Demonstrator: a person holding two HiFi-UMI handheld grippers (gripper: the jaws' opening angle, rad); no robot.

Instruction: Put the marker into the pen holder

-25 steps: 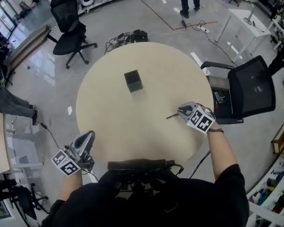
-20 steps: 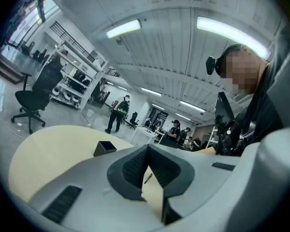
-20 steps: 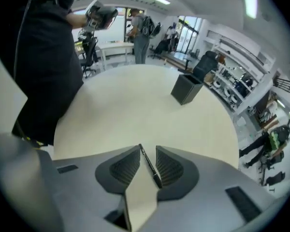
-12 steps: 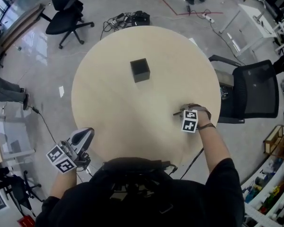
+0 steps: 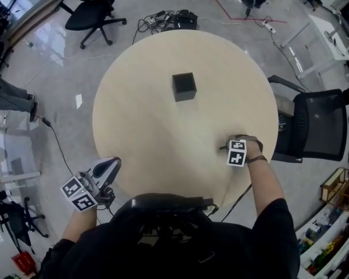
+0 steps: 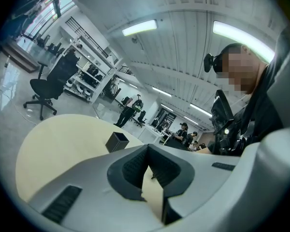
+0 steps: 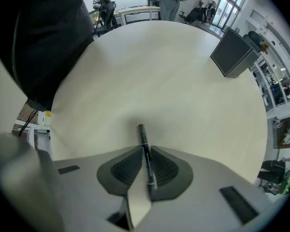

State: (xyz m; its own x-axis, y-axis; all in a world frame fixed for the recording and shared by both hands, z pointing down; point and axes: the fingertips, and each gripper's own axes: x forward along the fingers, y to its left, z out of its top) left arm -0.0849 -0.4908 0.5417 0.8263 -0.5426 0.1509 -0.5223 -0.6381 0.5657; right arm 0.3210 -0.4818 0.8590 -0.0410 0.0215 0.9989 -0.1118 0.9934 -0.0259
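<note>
Between the jaws of the right tongs [image 7: 146, 150] sits the marker [image 7: 142, 134], a slim dark pen clamped about halfway along its length, at the desk's [image 5: 139, 127] right edge. Its long axis runs in line with the jaws, so its free end sticks straight out ahead of them, toward the middle of the desk. It looks roughly level with the desk; whether it rests on the surface or is lifted clear is hard to judge, though a soft shadow at the tip suggests it is very low. So the grasp seems made. What is left is the carry, turning the marker upright, and the drop. The pen holder [image 5: 184, 86], a dark open-topped box, stands well apart near the desk's far middle. The left tongs [image 6: 147, 151] hang off the near edge, tips together on nothing.
</note>
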